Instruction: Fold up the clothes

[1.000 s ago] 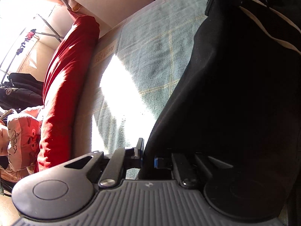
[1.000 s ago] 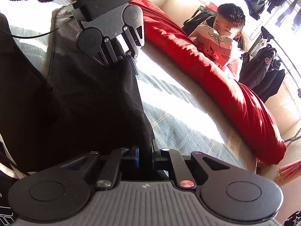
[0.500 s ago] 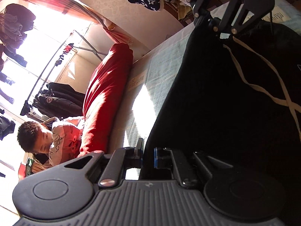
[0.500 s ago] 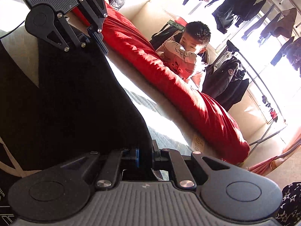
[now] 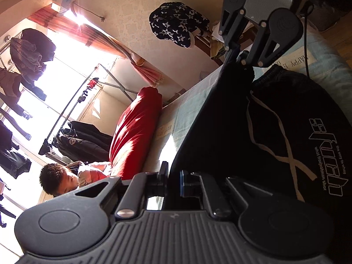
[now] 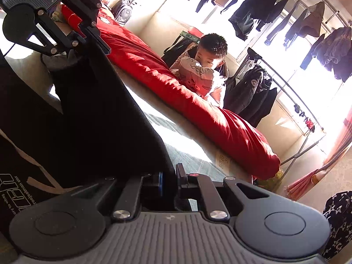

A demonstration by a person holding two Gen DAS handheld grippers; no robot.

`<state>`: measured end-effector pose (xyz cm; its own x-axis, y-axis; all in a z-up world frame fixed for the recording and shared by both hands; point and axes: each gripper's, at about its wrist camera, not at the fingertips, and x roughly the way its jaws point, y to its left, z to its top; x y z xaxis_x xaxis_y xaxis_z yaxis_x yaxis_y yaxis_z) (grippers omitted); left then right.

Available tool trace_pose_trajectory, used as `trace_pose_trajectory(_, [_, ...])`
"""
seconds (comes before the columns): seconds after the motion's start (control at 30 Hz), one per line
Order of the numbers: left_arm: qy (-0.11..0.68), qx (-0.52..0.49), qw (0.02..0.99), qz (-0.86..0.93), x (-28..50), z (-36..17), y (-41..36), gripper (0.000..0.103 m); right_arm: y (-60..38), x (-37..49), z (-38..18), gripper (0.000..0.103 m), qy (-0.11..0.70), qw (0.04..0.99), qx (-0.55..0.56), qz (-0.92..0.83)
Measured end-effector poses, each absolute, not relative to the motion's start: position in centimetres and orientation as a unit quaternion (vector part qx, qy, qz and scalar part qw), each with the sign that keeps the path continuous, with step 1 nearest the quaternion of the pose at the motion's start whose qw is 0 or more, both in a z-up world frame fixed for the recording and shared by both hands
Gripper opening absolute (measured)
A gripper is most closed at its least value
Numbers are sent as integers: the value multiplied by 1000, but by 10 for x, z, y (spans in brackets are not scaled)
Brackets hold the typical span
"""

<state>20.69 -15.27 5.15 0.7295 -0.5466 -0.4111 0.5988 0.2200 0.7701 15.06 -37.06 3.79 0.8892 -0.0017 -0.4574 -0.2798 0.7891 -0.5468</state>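
**Both claws clamped on the black garment, its edge stretched between them**

Left wrist view: my left claw (image 5: 172, 181) is closed tight on the edge of the black garment (image 5: 231, 136), the cloth pinched between the pads. From there the fabric runs up and away as a taut dark sheet to my right claw (image 5: 238, 60), which bites the far end of the same edge near the top of the frame. To the right of that lifted flap the rest of the garment lies on the bed (image 5: 193, 110), showing a pale drawstring (image 5: 283, 138) that crosses over itself and white printed lettering (image 5: 327, 156). The bed cover is light blue-green with a patch of hard sunlight on it. Along its far side lies a long red bolster (image 5: 134, 132), and a person (image 5: 59, 179) leans in beyond it. A dark star-patterned cloth (image 5: 176, 25) hangs on the wall.

Right wrist view: my right claw (image 6: 168, 179) is likewise shut on the garment's edge. The black fabric rises leftward to my left claw (image 6: 88, 37) at the upper left, which grips the other end. The red bolster runs diagonally across the middle, the person resting against it on the far side. Dark jackets hang on a rack (image 6: 286, 83) before the bright window.
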Motion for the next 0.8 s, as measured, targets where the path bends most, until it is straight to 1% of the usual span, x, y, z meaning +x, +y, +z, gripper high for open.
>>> trace_pose_trajectory(0.2, [37, 500, 769, -397, 185, 41, -151, 8, -381, 120, 28, 13, 257, 922, -279, 80])
trace_pose_trajectory(0.3, [57, 493, 762, -416, 183, 30, -153, 8, -388, 114, 17, 13, 285, 920, -251, 91])
trace_pose_trajectory(0.57, [93, 505, 698, -500, 151, -18, -162, 8, -395, 110, -26, 13, 352, 899, -239, 103])
trace_pose_trajectory(0.77, [115, 519, 652, -541, 151, -49, -174, 8, -399, 112, -50, 13, 392, 885, -229, 98])
trace_pose_trajectory(0.8, [120, 521, 645, -546, 152, -55, -177, 8, -400, 112, -52, 14, 399, 885, -222, 98])
